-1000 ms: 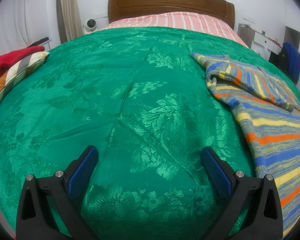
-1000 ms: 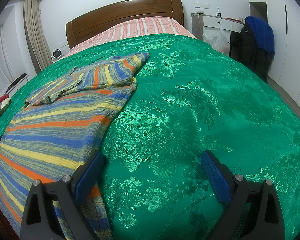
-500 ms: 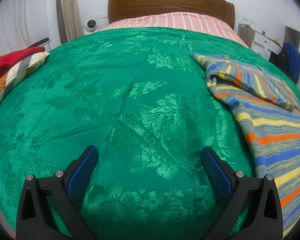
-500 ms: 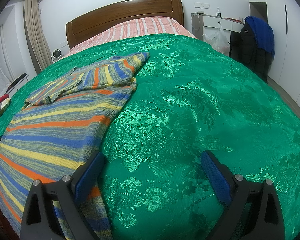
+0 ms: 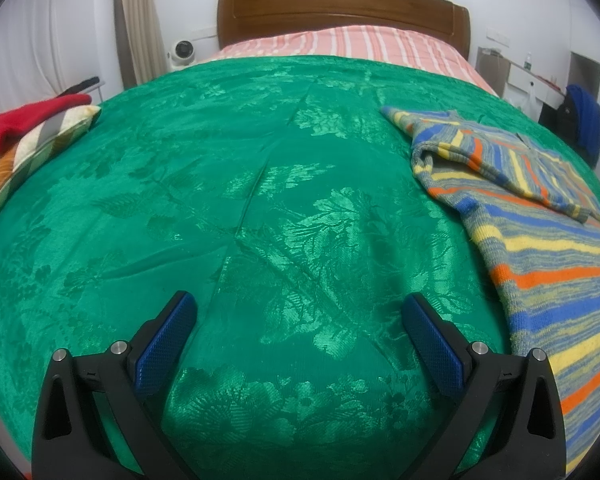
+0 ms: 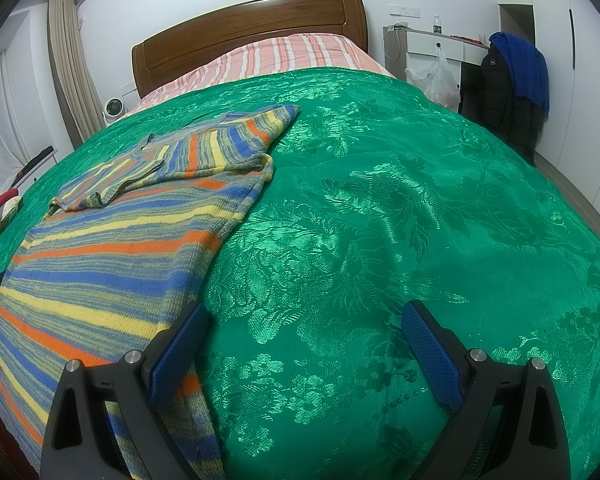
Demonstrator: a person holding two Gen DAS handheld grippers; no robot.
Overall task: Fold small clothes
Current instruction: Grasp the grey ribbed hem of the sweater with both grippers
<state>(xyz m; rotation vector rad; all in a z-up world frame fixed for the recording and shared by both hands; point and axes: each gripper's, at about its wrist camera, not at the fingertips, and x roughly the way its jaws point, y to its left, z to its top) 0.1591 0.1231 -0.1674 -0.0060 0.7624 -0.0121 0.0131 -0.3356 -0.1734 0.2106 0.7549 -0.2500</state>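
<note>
A striped knit sweater [image 6: 112, 256] in blue, orange, yellow and grey lies on the green bedspread [image 6: 380, 216], its sleeves folded over its upper part. In the left wrist view the sweater [image 5: 540, 240] lies at the right. My left gripper [image 5: 298, 312] is open and empty over bare bedspread [image 5: 220, 200], left of the sweater. My right gripper [image 6: 304, 320] is open and empty, its left finger [image 6: 180, 344] over the sweater's right edge near the hem.
A red garment [image 5: 28, 122] lies on a striped pillow [image 5: 32, 152] at the bed's left edge. A wooden headboard [image 5: 340, 12] and pink striped sheet [image 5: 340, 44] are at the far end. A desk [image 6: 436, 48] and hanging jackets [image 6: 508, 88] stand right of the bed.
</note>
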